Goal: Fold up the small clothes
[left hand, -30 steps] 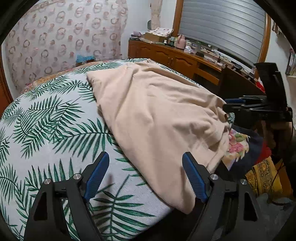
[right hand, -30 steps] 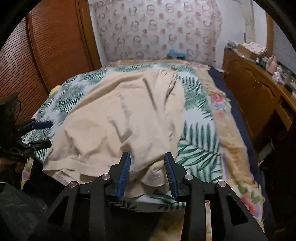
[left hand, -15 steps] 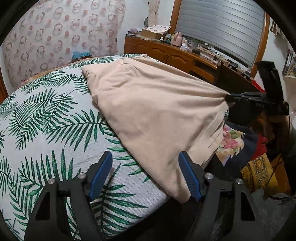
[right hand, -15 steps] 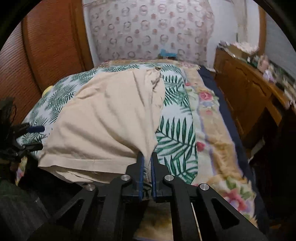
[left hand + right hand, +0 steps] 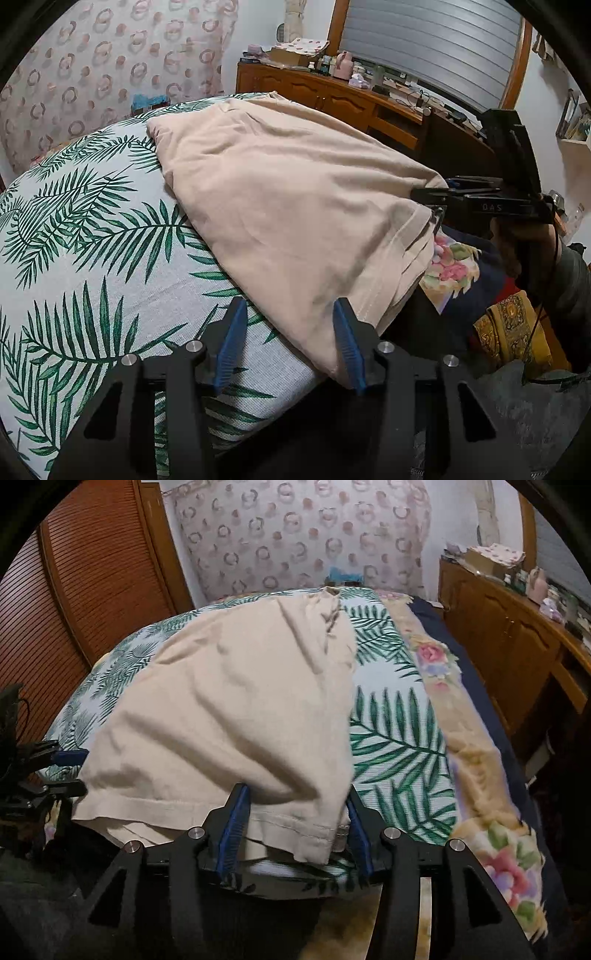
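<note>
A beige garment lies spread on the palm-leaf bed cover, its hem hanging over the near edge. My left gripper straddles the hem's left corner; its jaws are closing, and the cloth touches only the right pad. In the right wrist view the garment ends in a hem corner that lies loose between the pads of my right gripper, whose jaws are opening. The right gripper shows side-on at that corner in the left wrist view. The left gripper shows at the far left.
A floral blanket runs along the right side of the bed. A wooden dresser loaded with small items stands beyond it. A slatted wooden door is on the left. A hand holds the right gripper over a pile of coloured cloth.
The right gripper pinched the hem corner shut half a second ago and has since opened, leaving the cloth slack between its pads. The left gripper's jaws have narrowed around the other corner.
</note>
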Tool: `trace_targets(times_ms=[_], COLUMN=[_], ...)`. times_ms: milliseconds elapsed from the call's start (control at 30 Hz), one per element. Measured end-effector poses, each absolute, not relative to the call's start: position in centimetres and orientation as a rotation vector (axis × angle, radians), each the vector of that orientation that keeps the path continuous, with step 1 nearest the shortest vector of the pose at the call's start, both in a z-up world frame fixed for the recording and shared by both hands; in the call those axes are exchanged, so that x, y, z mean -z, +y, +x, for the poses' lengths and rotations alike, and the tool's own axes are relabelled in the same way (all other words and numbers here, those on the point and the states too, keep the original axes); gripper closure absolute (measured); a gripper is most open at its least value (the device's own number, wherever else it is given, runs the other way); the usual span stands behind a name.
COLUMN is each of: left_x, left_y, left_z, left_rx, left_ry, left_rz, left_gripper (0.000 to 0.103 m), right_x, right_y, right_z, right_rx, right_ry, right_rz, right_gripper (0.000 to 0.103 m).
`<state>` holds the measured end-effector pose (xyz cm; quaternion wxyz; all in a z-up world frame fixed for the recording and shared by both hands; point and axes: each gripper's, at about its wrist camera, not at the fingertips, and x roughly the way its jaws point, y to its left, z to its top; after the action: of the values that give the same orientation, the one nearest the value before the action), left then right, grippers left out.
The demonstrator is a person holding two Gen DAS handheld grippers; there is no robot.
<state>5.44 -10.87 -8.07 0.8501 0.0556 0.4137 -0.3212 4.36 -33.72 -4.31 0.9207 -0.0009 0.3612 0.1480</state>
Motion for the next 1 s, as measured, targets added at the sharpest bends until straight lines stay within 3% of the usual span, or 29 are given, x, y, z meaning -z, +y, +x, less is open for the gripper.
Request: trace_targets(times_ms=[67,133,233,267,300,367,667,1000], left_x=[8.1,8.1,8.1,8.1,8.1,8.0,1.4,-1.3], left_y=[-11.1,-11.3,-11.4,-11.4,-11.5,-11.5,-8.8,-8.2], left_z=[5.2,5.1,5.2,5.2,5.1,5.2,7.7,20.5], left_rx=[0.683,0.686,0.686,0.691,0.706,0.699,0.688,0.572], left_ry=[0.871,0.869,0.871,0.870,0.873,0.869,0.695,0.656], left_rz=[0.123,0.131,0.131,0.131,0.131,0.130,0.014,0.005], left_gripper=[0.054,0.054,0.054,0.063,0.085,0.097,0.099,0.099], right_x=[4.5,4.6,4.6,4.6,4.5,4.3,-0.4,-5.3], right_y=[-32.9,-32.2,-31.6,-31.6,-31.6,-32.2,-33.8,-31.3], right_z=[4.2,4.0,3.8,3.8,3.9,3.8,3.6,13.1], right_rx=[-0.310,-0.319,-0.342,-0.343,-0.351,-0.364,-0.435,-0.391], right_ry=[0.738,0.729,0.727,0.728,0.727,0.716,0.580,0.466], right_rz=[-0.039,-0.069,-0.080,-0.082,-0.075,-0.045,0.030,-0.033], right_gripper=[0.051,0.070,0.086,0.087,0.089,0.089,0.091,0.092])
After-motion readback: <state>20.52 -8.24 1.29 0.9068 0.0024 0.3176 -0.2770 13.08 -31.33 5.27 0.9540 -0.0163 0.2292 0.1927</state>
